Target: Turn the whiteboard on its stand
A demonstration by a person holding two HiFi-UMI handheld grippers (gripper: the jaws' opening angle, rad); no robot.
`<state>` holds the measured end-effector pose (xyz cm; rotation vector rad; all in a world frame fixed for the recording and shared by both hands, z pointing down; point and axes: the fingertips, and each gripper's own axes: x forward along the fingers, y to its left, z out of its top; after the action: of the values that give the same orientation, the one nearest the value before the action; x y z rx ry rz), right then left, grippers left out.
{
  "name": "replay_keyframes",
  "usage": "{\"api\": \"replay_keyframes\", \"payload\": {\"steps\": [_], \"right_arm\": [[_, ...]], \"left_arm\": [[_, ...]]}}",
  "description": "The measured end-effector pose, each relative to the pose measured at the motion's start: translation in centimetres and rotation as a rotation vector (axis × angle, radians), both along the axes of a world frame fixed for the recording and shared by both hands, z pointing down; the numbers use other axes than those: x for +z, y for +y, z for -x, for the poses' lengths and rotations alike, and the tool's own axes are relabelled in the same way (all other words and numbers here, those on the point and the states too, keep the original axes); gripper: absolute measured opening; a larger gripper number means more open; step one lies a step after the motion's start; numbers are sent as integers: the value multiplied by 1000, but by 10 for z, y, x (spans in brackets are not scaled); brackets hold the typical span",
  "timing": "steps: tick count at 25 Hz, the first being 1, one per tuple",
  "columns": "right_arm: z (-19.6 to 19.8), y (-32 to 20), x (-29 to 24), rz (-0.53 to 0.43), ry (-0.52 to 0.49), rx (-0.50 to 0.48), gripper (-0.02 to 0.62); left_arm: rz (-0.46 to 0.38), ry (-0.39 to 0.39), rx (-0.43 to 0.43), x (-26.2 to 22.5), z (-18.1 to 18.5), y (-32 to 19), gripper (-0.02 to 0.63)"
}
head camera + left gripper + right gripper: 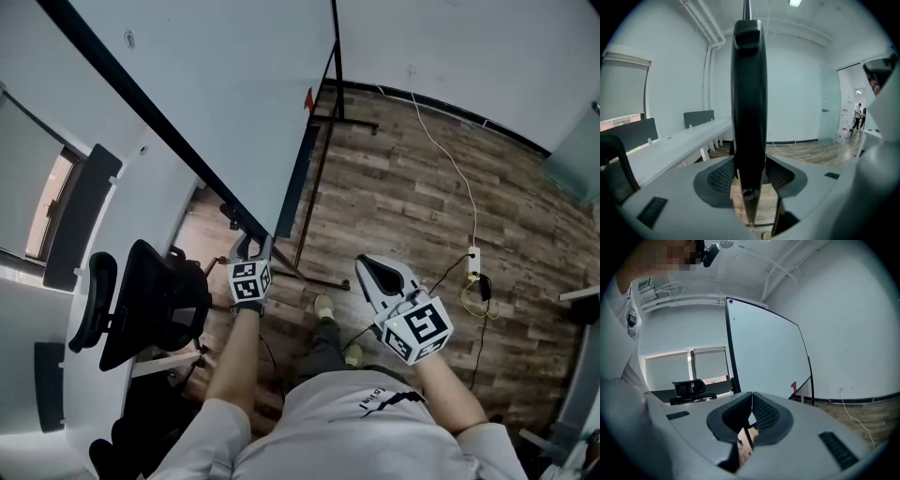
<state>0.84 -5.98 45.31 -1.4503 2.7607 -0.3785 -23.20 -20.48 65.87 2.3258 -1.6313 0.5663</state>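
Note:
The whiteboard (216, 84) fills the upper left of the head view, tilted, with its black frame edge (169, 131) running down to a low corner. My left gripper (253, 246) is shut on that corner. In the left gripper view the black edge (749, 93) stands upright between the pads (723, 176). The black stand (319, 178) reaches the wooden floor behind the board. My right gripper (367, 267) hangs free to the right of the board, shut with nothing in it. In the right gripper view its pads (764, 411) meet and the whiteboard (764, 352) stands ahead.
A black office chair (150, 300) stands close on my left, beside a long white desk (141, 178). A white cable runs to a power strip (473, 258) on the floor at right. The person's shoes (323, 307) are below the board's corner. A red clip (308, 98) sits on the board's far edge.

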Motion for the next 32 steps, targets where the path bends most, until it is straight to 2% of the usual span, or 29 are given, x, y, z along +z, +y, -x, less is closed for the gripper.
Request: {"api": "replay_keyframes", "payload": {"steps": [5,9,15,21,26,29,32], "right_arm": [[8,21,-5,-13,-26,-34,14],[20,37,-5,-8,-42,-77,14],[28,48,-7,-7,-54,-98,14],[34,50,-15,-15,-58,-114,14],[51,50,-24,-22,-57,-143,14],[62,51,-34,-20,-66,-156,14],[69,45,-39,-19,-57,-150,14]], "left_arm": [[-19,40,-35,-21,-5,44,199],[-25,125,1,-45,-30,92,199],[-66,233,46,-101,-67,131,188],[-132,322,97,-164,-98,160,105],[-153,423,147,-206,-112,178,53],[-171,420,156,-224,-112,186,17],[-193,399,145,-237,-105,192,12]]}}
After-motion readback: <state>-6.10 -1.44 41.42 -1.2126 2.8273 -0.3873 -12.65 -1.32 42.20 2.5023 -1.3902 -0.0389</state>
